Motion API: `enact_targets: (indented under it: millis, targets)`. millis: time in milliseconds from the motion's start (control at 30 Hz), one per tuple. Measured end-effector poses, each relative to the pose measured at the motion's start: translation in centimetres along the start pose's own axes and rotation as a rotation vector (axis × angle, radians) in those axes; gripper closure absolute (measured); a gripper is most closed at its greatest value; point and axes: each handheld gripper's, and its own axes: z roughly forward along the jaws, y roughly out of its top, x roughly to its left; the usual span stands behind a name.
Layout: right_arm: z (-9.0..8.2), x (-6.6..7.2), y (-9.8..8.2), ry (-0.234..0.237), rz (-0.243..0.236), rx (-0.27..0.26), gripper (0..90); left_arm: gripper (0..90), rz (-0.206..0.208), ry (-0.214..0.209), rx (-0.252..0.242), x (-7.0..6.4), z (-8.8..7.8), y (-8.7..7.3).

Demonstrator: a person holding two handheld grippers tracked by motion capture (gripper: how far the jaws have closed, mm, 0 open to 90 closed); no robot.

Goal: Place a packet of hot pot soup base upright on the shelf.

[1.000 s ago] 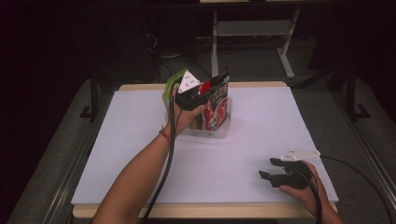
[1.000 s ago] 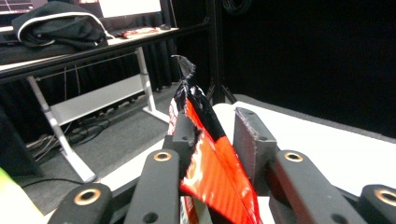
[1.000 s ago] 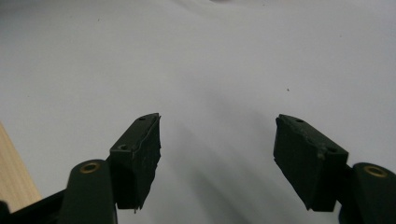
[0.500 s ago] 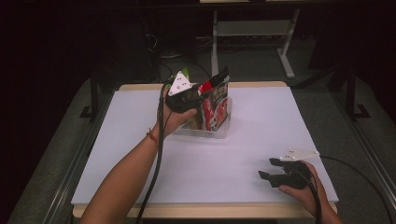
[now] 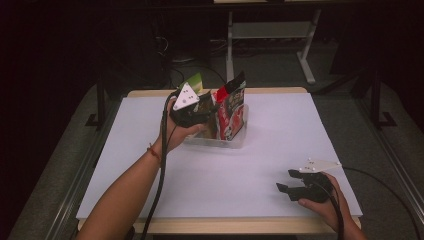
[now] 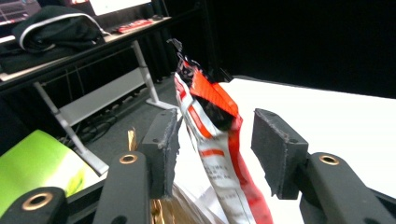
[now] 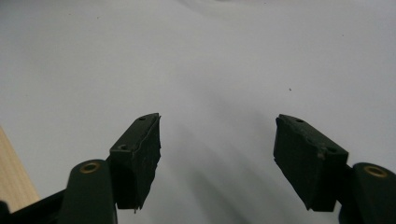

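Observation:
A red and white snack bag stands upright in a clear plastic bin at the far middle of the white table. My left gripper is just left of the bag, at its upper part. In the left gripper view the bag rises between the two pads, with a gap on either side. The jaws of the left gripper have just been opening, and the pads do not press the bag. My right gripper rests low near the front right edge, open and empty.
A green bag stands behind the left gripper, by the bin's left end, and a brownish packet lies in the bin. A metal-legged table stands beyond the far edge. The table's wooden front edge lies close to the right gripper.
The left gripper has drawn back to the left from the red bag and its jaws have spread, letting the bag go. The right gripper has stayed put.

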Motion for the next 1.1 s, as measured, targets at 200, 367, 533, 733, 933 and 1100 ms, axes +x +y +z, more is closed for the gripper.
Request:
enact_targets:
  millis: [200, 367, 533, 733, 933, 1100]
  targets:
    - [-0.1, 0.0, 0.0, -0.002, 0.003, -0.002, 30.8, 49.0, -0.003, -0.009, 0.010, 0.1, -0.8, -0.6]
    - [-0.1, 0.0, 0.1, 0.000, 0.002, -0.009, 30.8, 47.2, 0.004, -0.019, 0.034, 0.2, -1.3, -1.3]
    - [-0.2, 0.0, 0.1, -0.006, -0.001, -0.016, 30.8, 43.9, 0.000, -0.021, 0.049, 0.2, -2.0, -2.0]
    - [-0.4, 0.0, 0.1, -0.015, -0.010, -0.025, 30.8, 40.6, -0.001, -0.017, 0.067, 0.4, -3.1, -2.8]
    - [-0.8, 0.1, 0.3, -0.035, -0.039, -0.040, 30.5, 36.6, 0.002, -0.020, 0.094, 0.4, -4.2, -3.6]
    - [-1.0, 0.3, 0.4, -0.058, -0.071, -0.053, 30.3, 33.4, 0.004, -0.015, 0.118, 0.3, -5.2, -4.4]
